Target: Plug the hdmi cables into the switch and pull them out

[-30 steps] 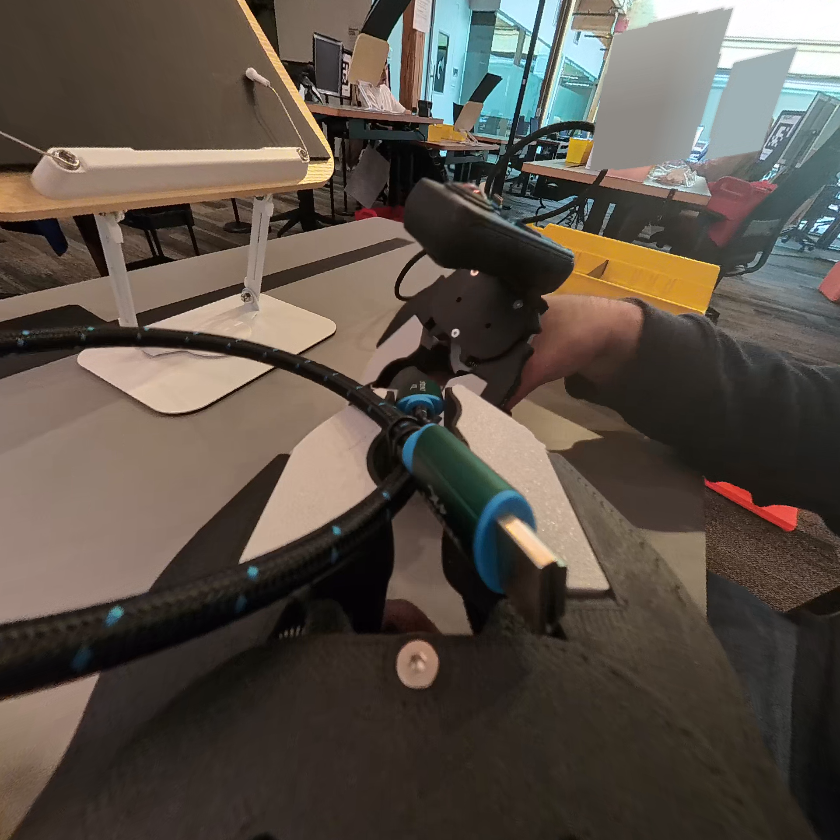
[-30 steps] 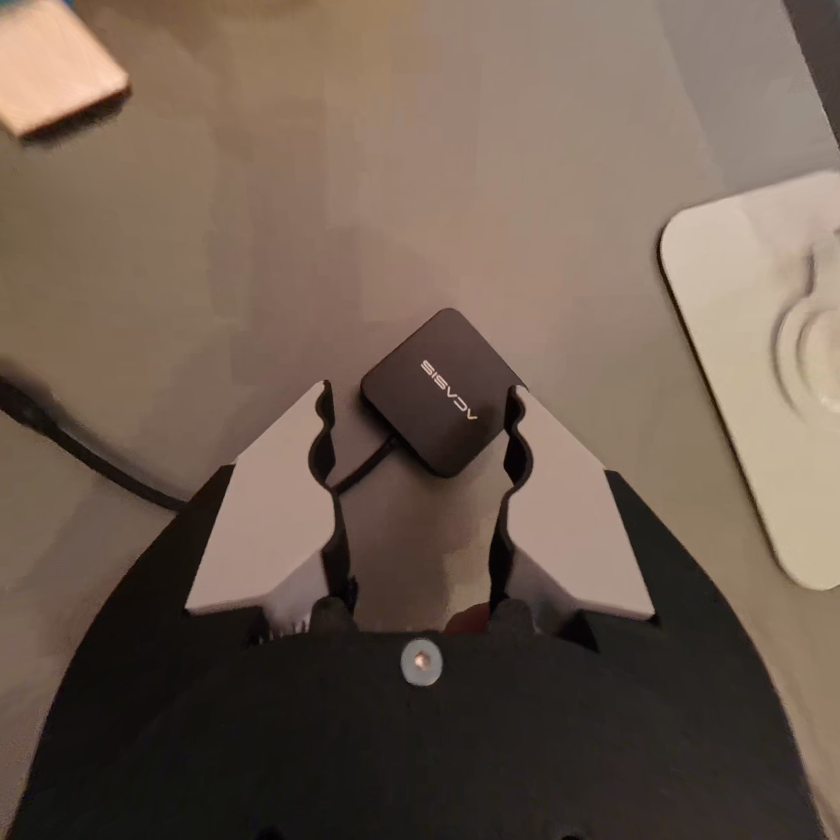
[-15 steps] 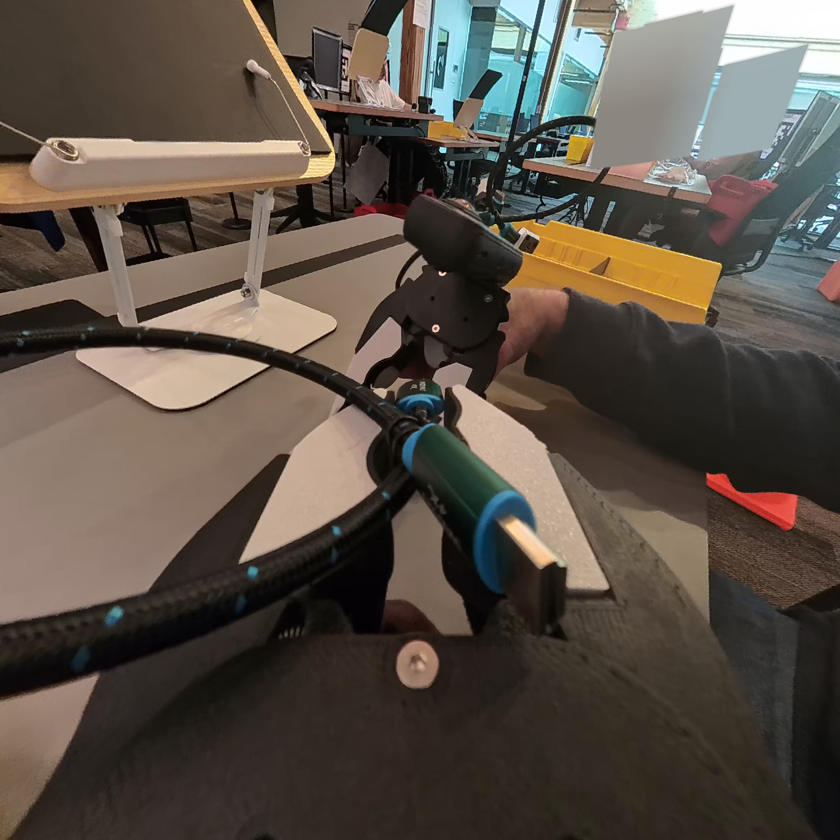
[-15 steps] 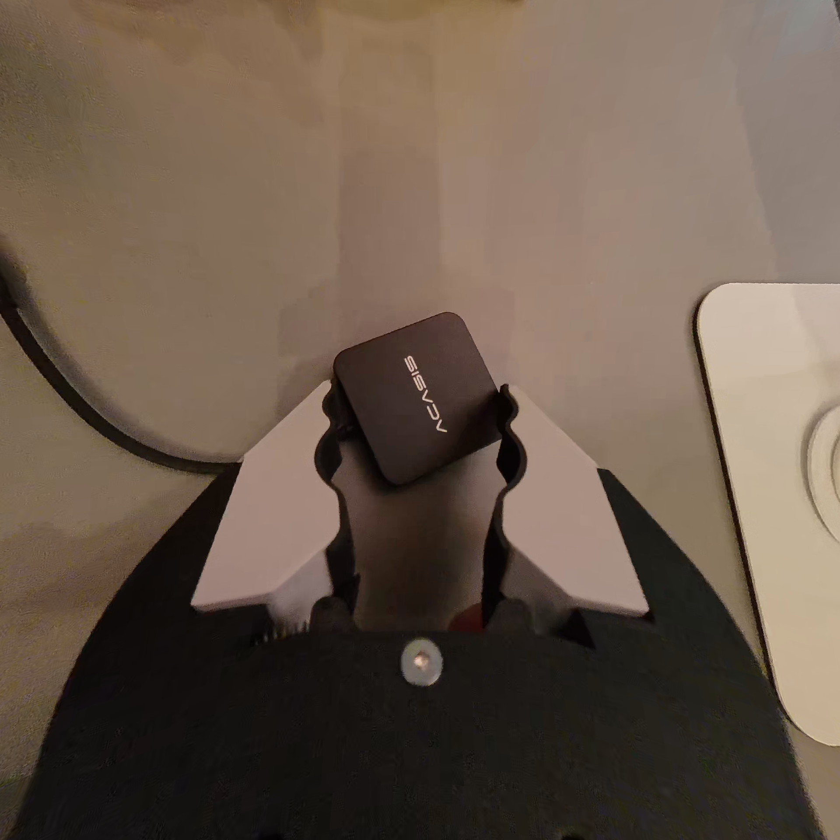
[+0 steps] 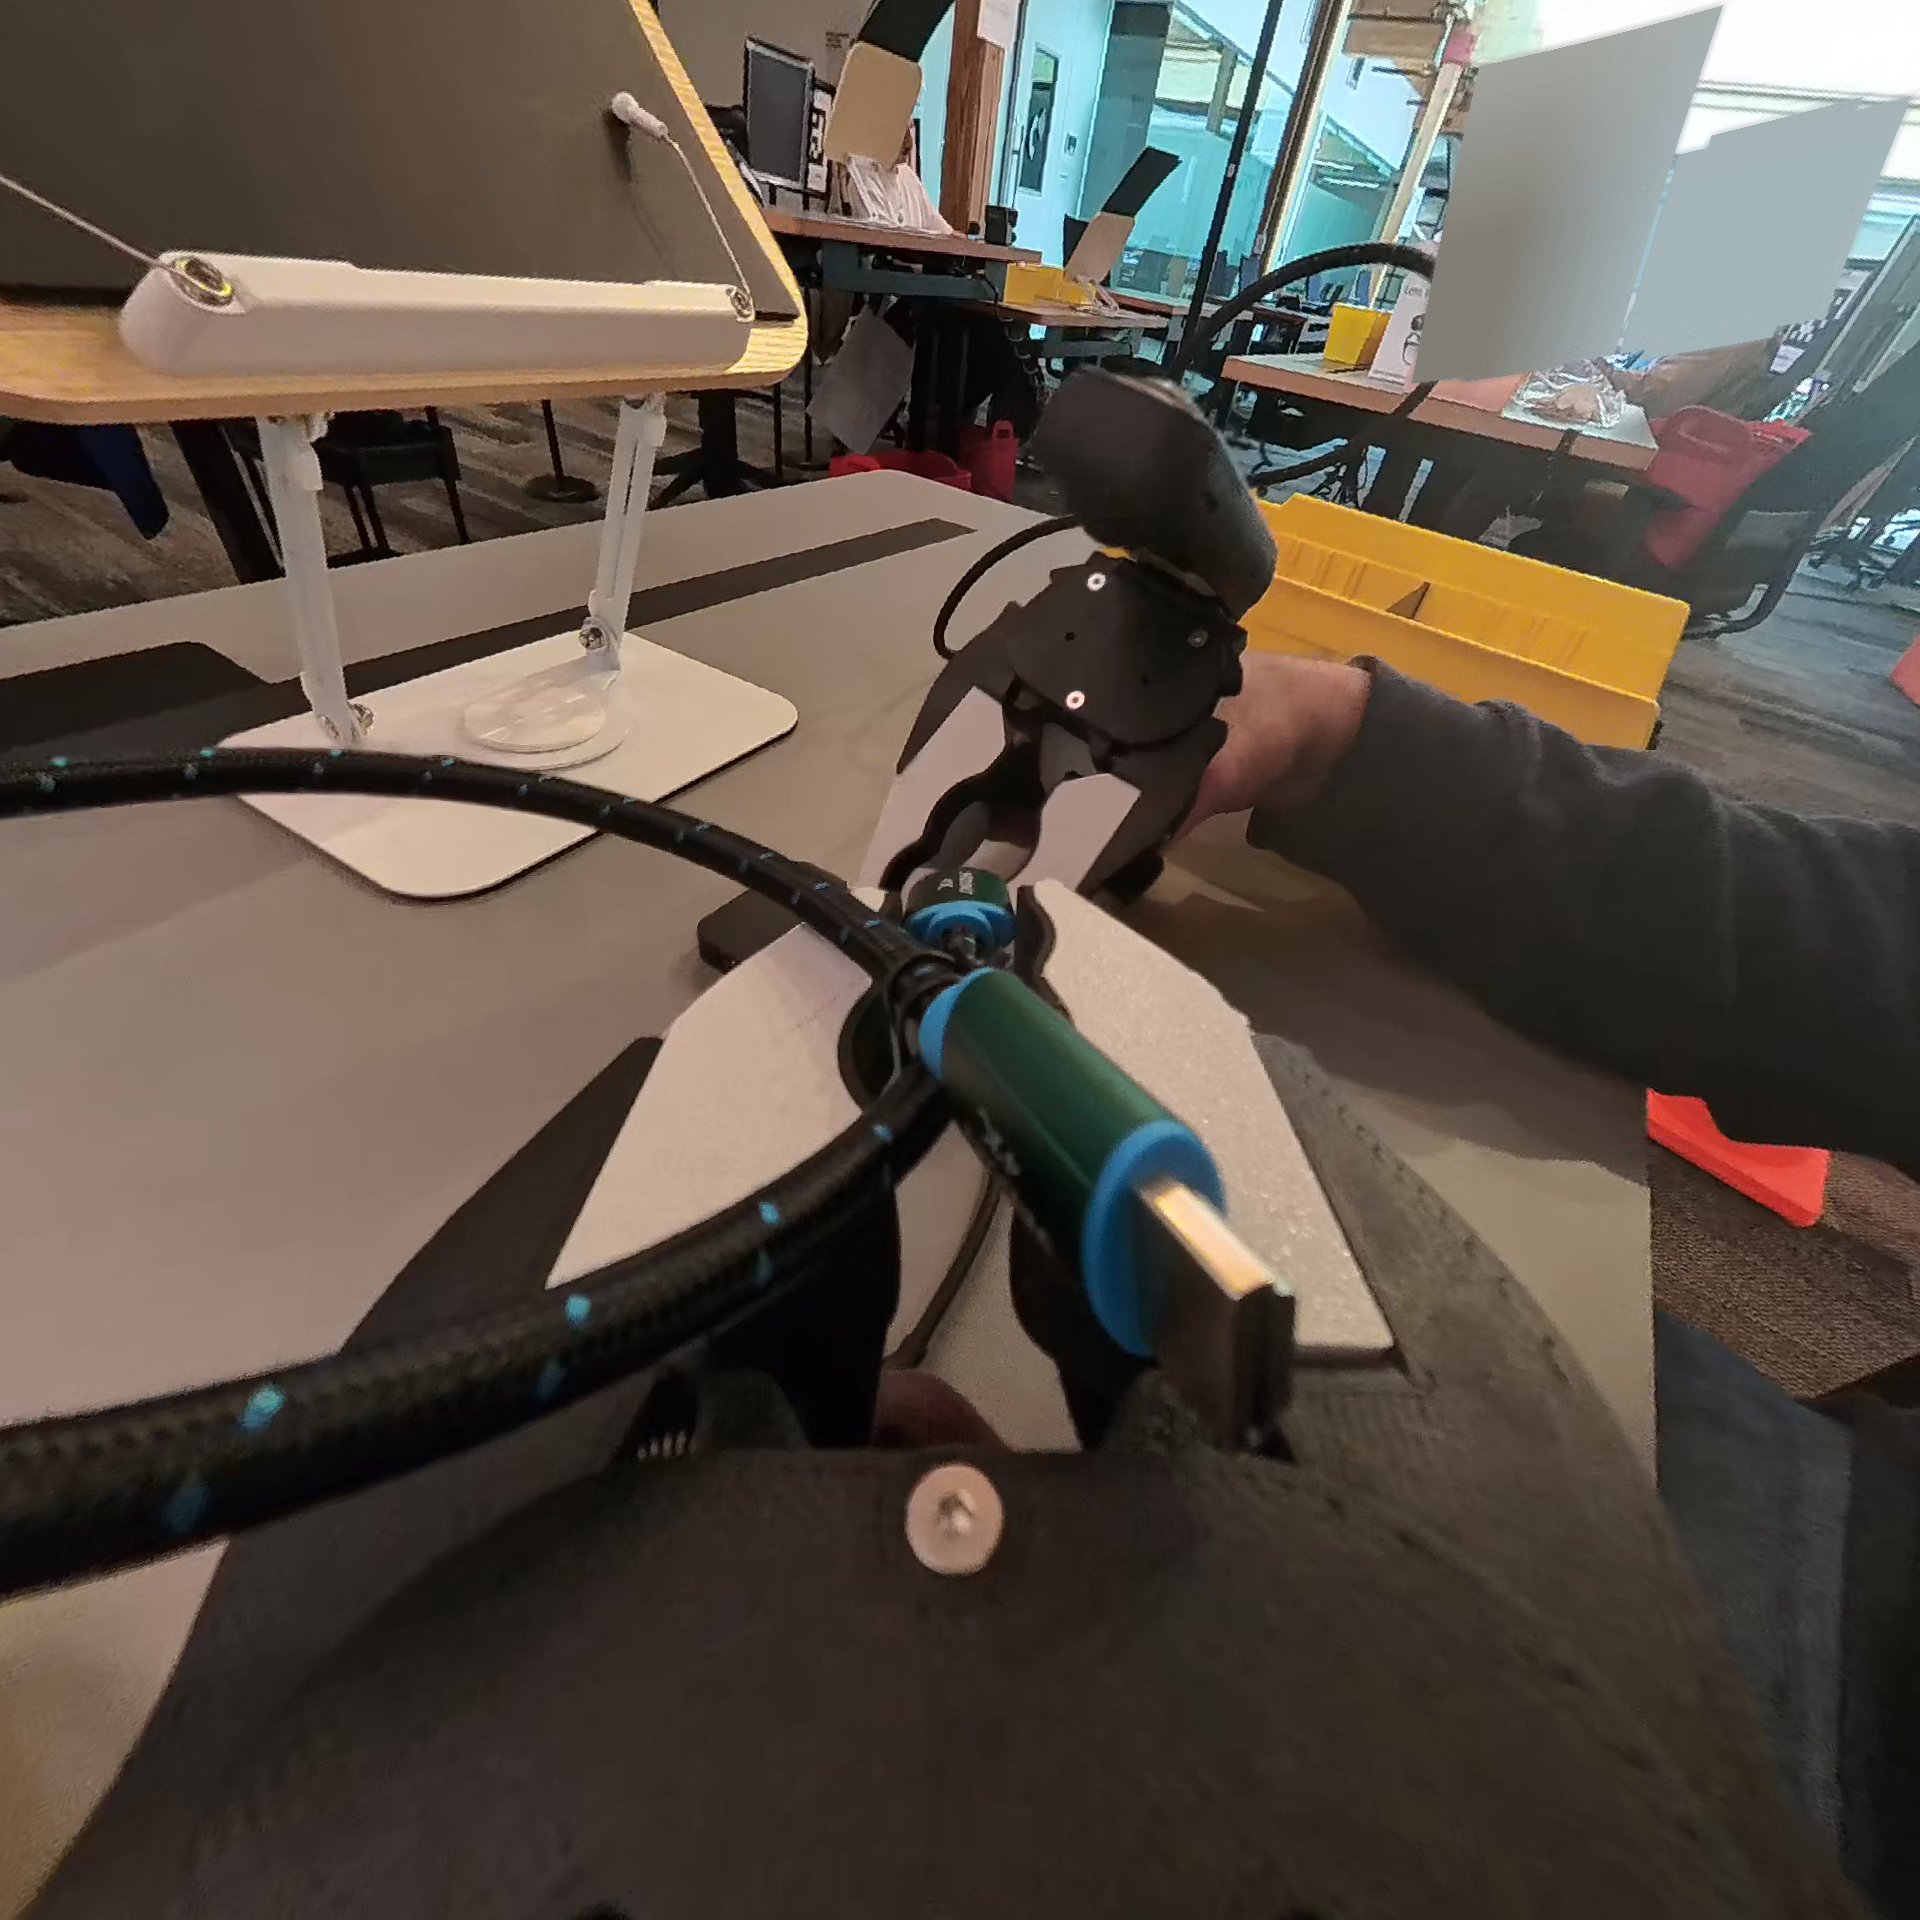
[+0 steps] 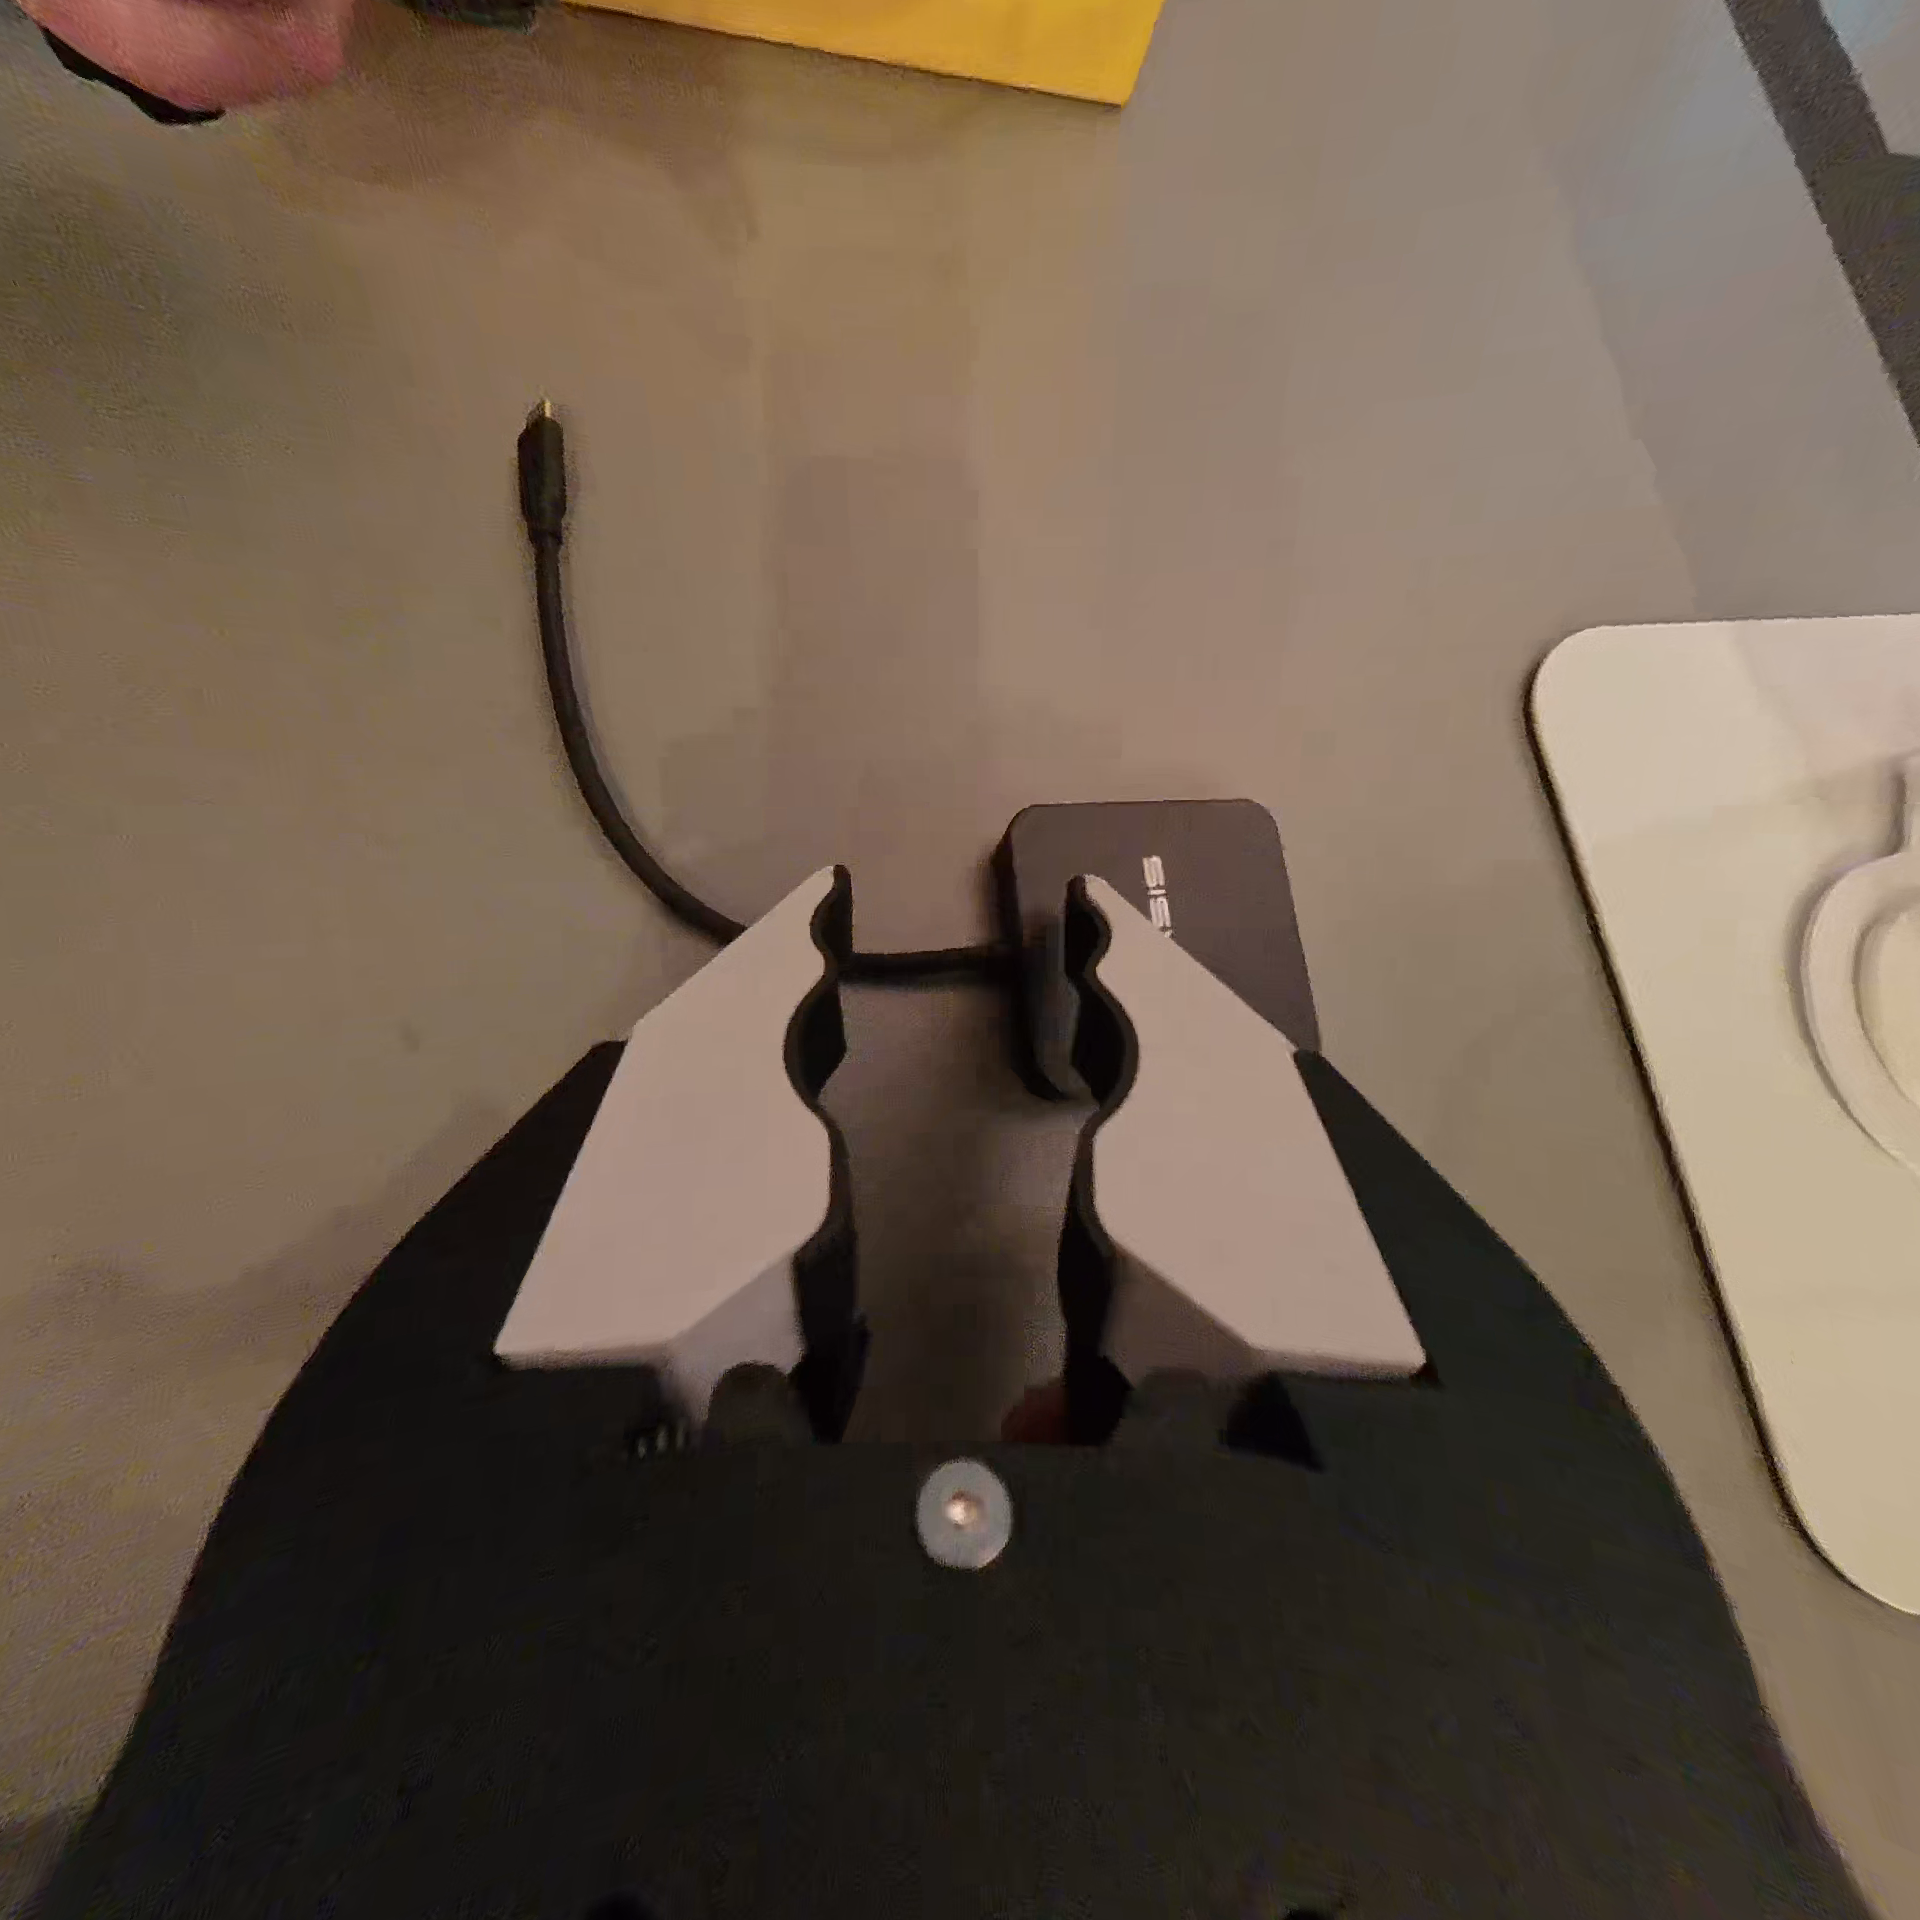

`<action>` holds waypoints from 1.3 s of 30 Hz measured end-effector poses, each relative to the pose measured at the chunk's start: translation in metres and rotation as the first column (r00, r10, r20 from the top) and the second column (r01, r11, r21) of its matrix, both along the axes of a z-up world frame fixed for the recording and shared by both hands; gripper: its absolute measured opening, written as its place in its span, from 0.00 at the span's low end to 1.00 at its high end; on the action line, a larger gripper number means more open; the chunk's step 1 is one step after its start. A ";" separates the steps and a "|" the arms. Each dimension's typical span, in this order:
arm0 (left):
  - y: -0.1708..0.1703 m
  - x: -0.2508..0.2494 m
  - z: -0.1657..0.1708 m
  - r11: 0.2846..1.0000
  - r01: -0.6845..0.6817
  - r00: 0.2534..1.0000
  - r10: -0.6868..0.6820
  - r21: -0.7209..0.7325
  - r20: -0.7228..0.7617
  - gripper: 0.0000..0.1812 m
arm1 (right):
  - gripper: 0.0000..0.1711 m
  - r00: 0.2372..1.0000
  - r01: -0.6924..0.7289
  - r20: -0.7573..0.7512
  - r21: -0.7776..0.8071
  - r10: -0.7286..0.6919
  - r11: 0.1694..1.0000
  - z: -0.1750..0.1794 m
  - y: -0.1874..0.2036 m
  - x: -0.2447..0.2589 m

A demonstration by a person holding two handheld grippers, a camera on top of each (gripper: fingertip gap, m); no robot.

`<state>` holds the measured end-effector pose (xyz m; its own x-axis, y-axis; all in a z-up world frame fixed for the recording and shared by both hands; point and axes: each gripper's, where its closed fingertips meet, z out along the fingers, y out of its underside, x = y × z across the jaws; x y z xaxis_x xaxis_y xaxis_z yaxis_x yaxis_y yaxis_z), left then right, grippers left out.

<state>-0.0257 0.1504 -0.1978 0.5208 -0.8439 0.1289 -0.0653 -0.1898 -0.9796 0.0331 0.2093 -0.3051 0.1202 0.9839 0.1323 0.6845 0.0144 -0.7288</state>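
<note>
sitting under everything is the grey worktop (image 6: 1039, 468), with the white stand base (image 6: 1766, 987) lying well off to the outer side of the right gripper (image 6: 961, 914). the yellow bin (image 5: 1455, 623) stands beyond that gripper in the left wrist view. the left gripper (image 5: 961, 997) has its fingers closed on the braided hdmi cable (image 5: 520, 1382), which loops between them; the green plug (image 5: 1049, 1112) points back toward the camera, metal tip bare and unplugged. the right gripper's fingers are spread and grip nothing. the black switch (image 6: 1226, 894) lies flat on the worktop, partly under the right-hand finger (image 6: 1195, 1091), and its near edge seems to touch that finger's inner pad, though i cannot be sure. its thin pigtail lead (image 6: 582, 748) runs across the gap between the fingers and curls away past the left-hand finger, ending loose.

the step in hand looks like getting a hold on the switch. to do it well, centre the body between the fingers before closing, keep the pigtail out of the pinch, and clamp across the flat sides so the ports stay exposed. the plug will likely need turning round to face a port, so hold the switch firmly against the push.
</note>
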 end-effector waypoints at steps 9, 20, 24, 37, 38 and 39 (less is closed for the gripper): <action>0.000 0.003 -0.001 1.000 0.013 1.000 -0.013 -0.002 -0.011 0.11 | 0.42 0.989 0.126 0.075 0.054 -0.130 0.991 -0.010 0.045 0.026; 0.002 0.004 -0.002 1.000 0.010 1.000 -0.010 -0.005 -0.017 0.11 | 0.35 1.000 0.013 -0.002 0.011 -0.013 1.000 -0.010 0.033 0.009; 0.005 -0.001 0.000 1.000 -0.004 1.000 0.004 -0.001 -0.011 0.11 | 0.35 0.999 0.012 -0.036 -0.019 -0.013 1.000 -0.007 0.029 0.011; 0.020 -0.010 0.006 0.999 -0.047 0.999 0.047 -0.018 -0.022 0.11 | 0.35 0.931 -0.074 -0.364 -0.110 0.029 0.991 0.045 0.007 0.008; 0.021 -0.010 0.008 0.999 -0.045 0.999 0.045 -0.015 -0.017 0.11 | 0.35 0.918 -0.090 -0.395 -0.114 0.038 0.989 0.050 0.004 0.007; 0.021 -0.009 0.010 0.999 -0.042 0.999 0.042 -0.013 -0.012 0.11 | 0.35 0.904 -0.109 -0.425 -0.114 0.051 0.987 0.056 0.001 0.007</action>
<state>-0.0350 0.1715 -0.1880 0.5572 -0.8195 0.1338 -0.0680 -0.2057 -0.9763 0.0398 0.2104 -0.2489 0.0560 0.9974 -0.0445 0.3150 -0.0599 -0.9472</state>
